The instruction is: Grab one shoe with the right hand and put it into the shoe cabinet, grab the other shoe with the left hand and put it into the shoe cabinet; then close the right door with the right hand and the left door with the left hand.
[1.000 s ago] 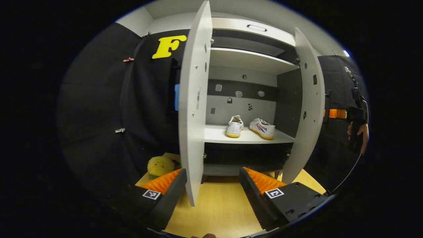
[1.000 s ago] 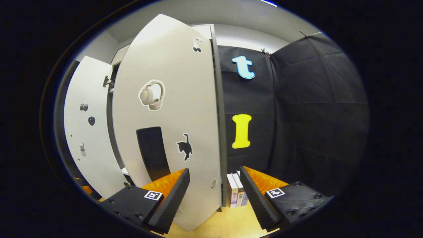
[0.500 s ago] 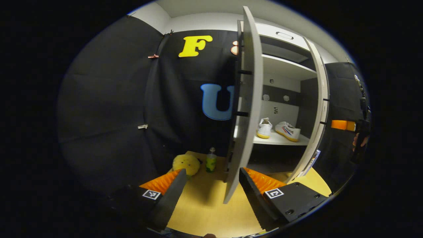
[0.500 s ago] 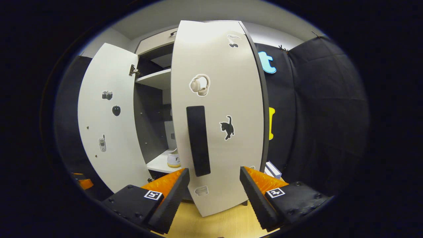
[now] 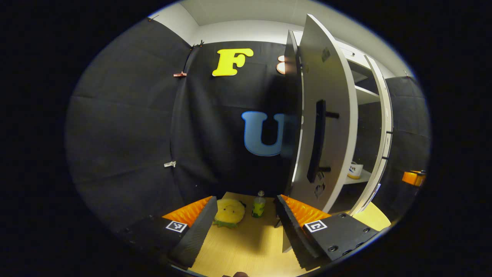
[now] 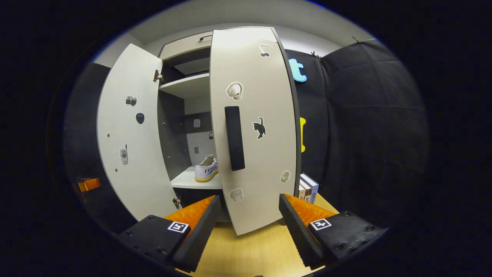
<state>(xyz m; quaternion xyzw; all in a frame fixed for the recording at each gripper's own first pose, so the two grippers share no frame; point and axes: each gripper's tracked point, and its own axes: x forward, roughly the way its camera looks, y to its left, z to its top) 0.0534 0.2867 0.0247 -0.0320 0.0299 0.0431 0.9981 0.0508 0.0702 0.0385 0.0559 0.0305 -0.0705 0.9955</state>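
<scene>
Now watch the swing of both doors. Your right tool [image 6: 246, 221] hangs wide apart and empty, just in front of the pale right door with animal and headphone stickers [image 6: 255, 127], its long black handle [image 6: 235, 138] above the gap between the fingers. One white canvas shoe with a yellow sole [image 6: 206, 169] sits on the cabinet's white shelf [image 6: 190, 181], near its front edge; the other I cannot make out. If that shoe's heel overhangs, the closing door may catch it and bounce back. Your left tool [image 5: 242, 223], equally wide and empty, sits low beside the pale left door with a black bar handle [image 5: 324, 127]. Push there and a finger may hook the door's lower edge or skid onto the wooden worktop [image 5: 250, 246], nudging the yellow plush toy [image 5: 229, 212] or small green bottle [image 5: 258, 204].
</scene>
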